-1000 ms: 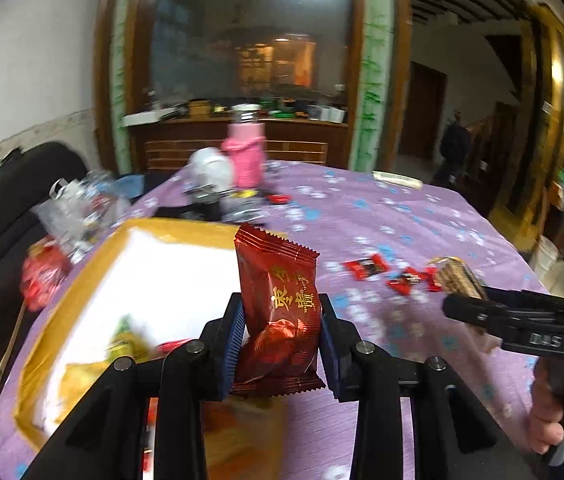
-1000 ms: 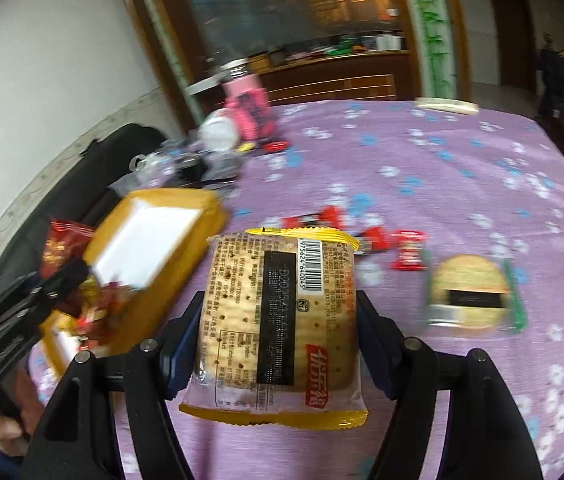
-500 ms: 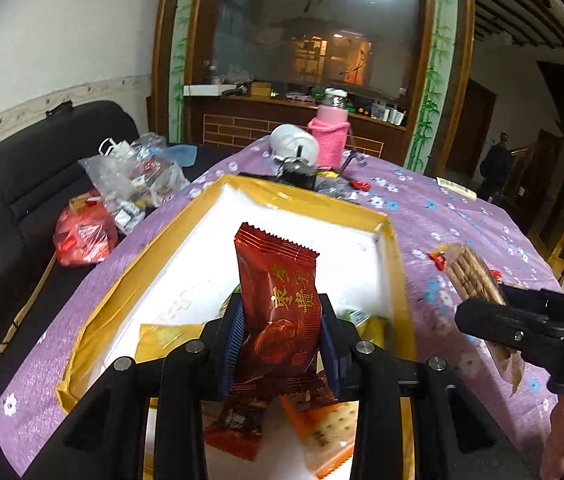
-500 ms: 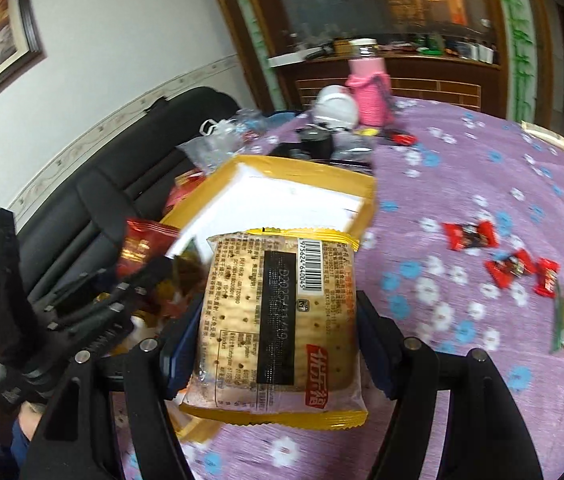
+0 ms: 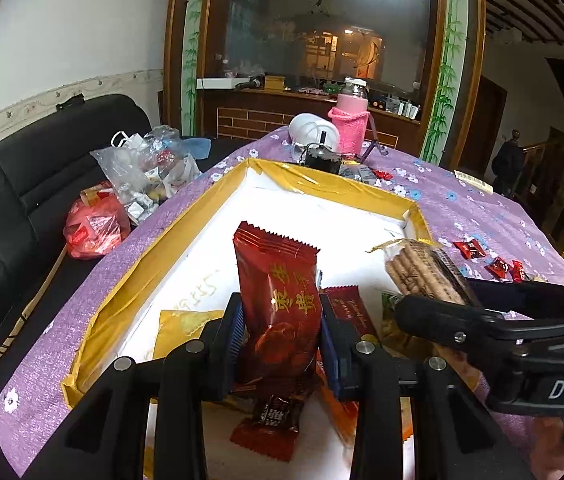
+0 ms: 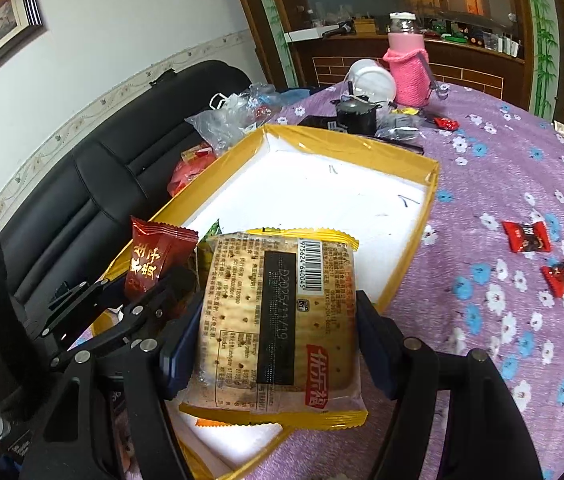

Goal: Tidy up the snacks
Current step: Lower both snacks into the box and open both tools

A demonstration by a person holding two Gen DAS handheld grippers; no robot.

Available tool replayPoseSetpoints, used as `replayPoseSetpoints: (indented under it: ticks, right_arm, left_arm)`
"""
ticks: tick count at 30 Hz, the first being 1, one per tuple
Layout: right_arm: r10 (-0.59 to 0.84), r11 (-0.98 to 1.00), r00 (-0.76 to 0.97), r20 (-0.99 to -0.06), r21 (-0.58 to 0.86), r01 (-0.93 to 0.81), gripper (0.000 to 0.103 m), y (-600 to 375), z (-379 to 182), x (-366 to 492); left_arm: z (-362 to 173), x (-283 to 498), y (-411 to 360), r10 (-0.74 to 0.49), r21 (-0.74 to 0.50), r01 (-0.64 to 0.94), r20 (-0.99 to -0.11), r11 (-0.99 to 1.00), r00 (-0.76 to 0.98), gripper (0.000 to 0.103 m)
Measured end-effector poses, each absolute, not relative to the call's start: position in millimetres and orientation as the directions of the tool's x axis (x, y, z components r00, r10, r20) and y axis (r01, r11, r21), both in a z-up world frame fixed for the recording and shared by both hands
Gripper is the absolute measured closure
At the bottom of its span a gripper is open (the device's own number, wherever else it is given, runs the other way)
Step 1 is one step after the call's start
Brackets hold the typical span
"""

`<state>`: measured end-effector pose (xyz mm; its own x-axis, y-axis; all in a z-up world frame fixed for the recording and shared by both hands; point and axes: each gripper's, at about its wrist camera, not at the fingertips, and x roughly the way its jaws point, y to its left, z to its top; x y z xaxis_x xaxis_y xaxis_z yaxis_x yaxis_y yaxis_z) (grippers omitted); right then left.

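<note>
My left gripper is shut on a dark red snack packet and holds it upright over the near end of the yellow-rimmed white box. My right gripper is shut on a cracker packet with a yellow edge, held over the box's near right part. The cracker packet also shows in the left wrist view. The red packet also shows in the right wrist view. Several wrapped snacks lie in the box under the grippers.
Small red candies lie on the purple flowered tablecloth right of the box. A pink bottle, a white cap and a dark device stand beyond the box. Plastic bags of snacks sit on the black sofa at left.
Both grippers have moved left from the open tablecloth to above the box, each still holding its packet. The right gripper has closed in beside the left one.
</note>
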<state>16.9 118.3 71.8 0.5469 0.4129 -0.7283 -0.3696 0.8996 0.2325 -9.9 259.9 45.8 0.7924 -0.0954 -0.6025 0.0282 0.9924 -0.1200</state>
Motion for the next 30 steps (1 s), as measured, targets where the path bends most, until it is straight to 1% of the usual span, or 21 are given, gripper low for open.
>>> replayPoseSetpoints:
  ticks: [10,30]
  right_arm:
    - [0.404,0.905,0.54,-0.739,0.237,-0.352,0.033,123,62,29]
    - [0.424,0.9,0.559,-0.712,0.265,-0.345,0.034,124,55,36]
  left_arm:
    - [37,0,267,-0.124,-0.173,0.015,-0.642,0.985,0.757,0.067]
    - [33,1,269,-0.126,-0.18,0.009,-0.652,0.984,0.748,0.067]
